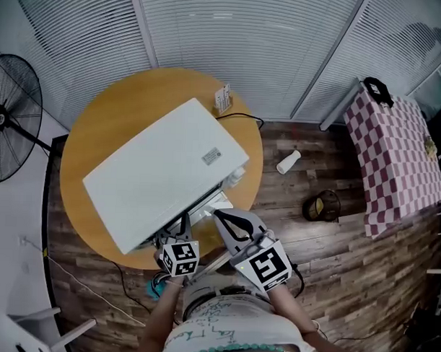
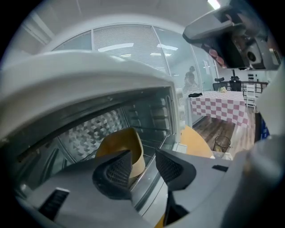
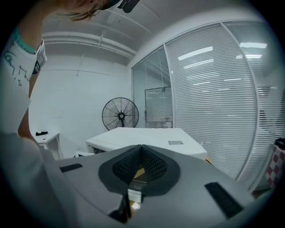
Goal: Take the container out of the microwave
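A white microwave (image 1: 163, 173) lies across a round wooden table (image 1: 122, 103). In the left gripper view its cavity (image 2: 89, 133) stands open, and a tan container (image 2: 122, 144) sits inside on the floor of the oven. My left gripper (image 2: 143, 167) is open at the mouth of the cavity. Its left finger (image 2: 113, 173) covers the container's lower front, and nothing is between the pads. In the head view the left gripper (image 1: 181, 226) is at the microwave's near edge. My right gripper (image 1: 230, 221) sits just right of it, near the microwave's (image 3: 147, 136) corner. Its jaws (image 3: 141, 162) are shut, pad against pad.
A standing fan (image 1: 9, 121) is left of the table. A table with a checked cloth (image 1: 394, 156) stands at the right. A white cup (image 1: 288, 162) and a dark bin (image 1: 321, 205) are on the wooden floor. A small card holder (image 1: 223, 98) stands behind the microwave.
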`<state>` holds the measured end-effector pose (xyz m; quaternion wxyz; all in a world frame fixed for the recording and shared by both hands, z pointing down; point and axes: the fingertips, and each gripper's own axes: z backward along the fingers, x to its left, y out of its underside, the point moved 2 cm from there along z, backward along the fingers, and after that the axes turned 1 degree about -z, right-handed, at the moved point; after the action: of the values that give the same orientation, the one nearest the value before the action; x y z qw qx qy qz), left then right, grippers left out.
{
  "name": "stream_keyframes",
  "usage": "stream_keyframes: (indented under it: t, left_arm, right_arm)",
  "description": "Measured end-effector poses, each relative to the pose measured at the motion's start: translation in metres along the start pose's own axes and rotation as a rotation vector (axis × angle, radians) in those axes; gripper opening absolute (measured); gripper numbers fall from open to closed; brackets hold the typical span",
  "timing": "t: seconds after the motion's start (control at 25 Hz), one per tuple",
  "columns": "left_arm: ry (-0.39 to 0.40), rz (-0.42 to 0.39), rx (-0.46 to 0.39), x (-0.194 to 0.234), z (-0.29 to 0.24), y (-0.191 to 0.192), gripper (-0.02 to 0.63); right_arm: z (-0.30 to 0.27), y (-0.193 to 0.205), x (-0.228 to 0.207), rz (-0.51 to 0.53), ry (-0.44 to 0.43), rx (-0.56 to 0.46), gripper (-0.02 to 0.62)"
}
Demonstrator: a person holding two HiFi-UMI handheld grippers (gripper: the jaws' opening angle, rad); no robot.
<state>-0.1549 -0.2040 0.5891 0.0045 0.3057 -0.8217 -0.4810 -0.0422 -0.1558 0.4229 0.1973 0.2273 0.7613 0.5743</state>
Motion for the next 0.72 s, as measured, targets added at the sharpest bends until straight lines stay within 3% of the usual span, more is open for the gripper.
stream_keyframes:
  t: [0.28,0.48,0.72]
  left_arm:
    - [-0.031,-0.048,0.064,0.005,-0.022,0.004,0.153]
    - [-0.009,-0.069,0.103,0.004,-0.032,0.003,0.150]
    - [-0.009,-0.077,0.115,0.005,-0.036,0.001,0.080]
  right_arm:
    - [0.003,0.003,-0.001,0.008,-0.011,0.012,-0.008]
    - [0.005,-0.002,-0.008,0.008,-0.009,0.004,-0.008]
    - [0.005,-0.001,-0.013,0.001,-0.017,-0.001,-0.008]
